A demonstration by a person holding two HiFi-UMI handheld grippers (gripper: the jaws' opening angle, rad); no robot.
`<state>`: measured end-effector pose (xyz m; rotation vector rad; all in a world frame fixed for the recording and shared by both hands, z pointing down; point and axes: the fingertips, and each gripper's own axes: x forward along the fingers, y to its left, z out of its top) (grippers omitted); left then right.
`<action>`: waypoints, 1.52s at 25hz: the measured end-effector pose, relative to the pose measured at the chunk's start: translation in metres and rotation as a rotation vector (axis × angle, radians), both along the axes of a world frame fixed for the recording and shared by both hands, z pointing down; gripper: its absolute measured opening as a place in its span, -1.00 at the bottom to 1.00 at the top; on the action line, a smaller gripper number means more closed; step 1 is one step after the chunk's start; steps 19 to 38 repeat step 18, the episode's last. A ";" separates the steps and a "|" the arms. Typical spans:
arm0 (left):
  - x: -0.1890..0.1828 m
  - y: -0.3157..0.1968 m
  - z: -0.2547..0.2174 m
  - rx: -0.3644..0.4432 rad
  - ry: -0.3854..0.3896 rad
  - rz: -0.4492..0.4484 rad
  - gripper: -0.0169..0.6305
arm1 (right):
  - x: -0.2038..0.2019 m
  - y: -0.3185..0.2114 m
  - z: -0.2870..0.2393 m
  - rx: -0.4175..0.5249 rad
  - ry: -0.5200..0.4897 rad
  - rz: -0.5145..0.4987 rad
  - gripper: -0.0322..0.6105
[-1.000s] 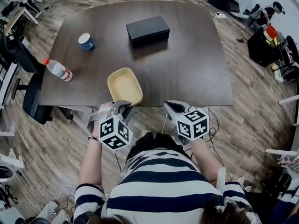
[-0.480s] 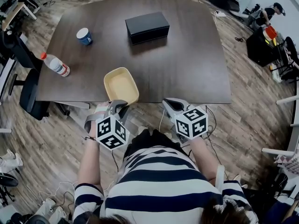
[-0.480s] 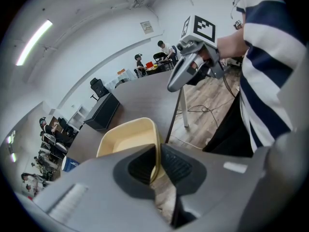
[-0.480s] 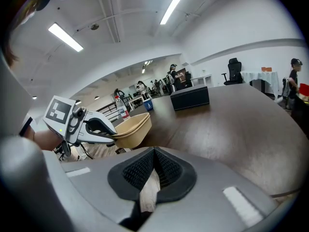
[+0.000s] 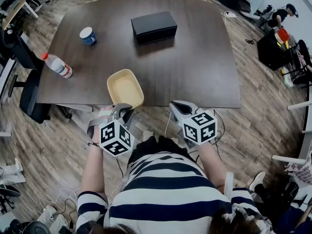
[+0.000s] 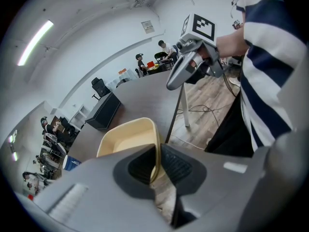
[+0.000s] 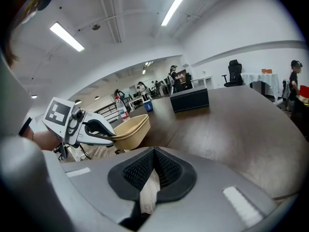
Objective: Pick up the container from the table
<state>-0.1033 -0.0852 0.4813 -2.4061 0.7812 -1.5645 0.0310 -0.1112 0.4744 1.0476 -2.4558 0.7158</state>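
Observation:
A pale yellow container (image 5: 124,87) is at the front edge of the dark table (image 5: 195,57), its near end past the edge. My left gripper (image 5: 124,111) is shut on its near rim; in the left gripper view the thin rim (image 6: 155,161) runs between the two pads. In the right gripper view the container (image 7: 130,129) looks tilted and raised off the tabletop, held by the left gripper (image 7: 87,127). My right gripper (image 5: 178,108) hangs just off the table's front edge, to the right of the container, shut with nothing in it (image 7: 153,166).
A black box (image 5: 153,27) lies at the table's far middle, a blue cup (image 5: 88,36) at the far left, and a water bottle (image 5: 57,65) lies on the left edge. Office chairs (image 5: 22,77) stand to the left. Wood floor surrounds the table.
The container has shifted a little left and toward the table's front edge in my left gripper. The right gripper has hardly moved.

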 end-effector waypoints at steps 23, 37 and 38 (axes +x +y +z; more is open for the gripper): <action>-0.001 0.005 -0.003 0.008 0.000 -0.008 -0.95 | 0.001 0.002 -0.002 0.010 -0.002 0.010 -0.91; -0.001 0.005 -0.003 0.008 0.000 -0.008 -0.95 | 0.001 0.002 -0.002 0.010 -0.002 0.010 -0.91; -0.001 0.005 -0.003 0.008 0.000 -0.008 -0.95 | 0.001 0.002 -0.002 0.010 -0.002 0.010 -0.91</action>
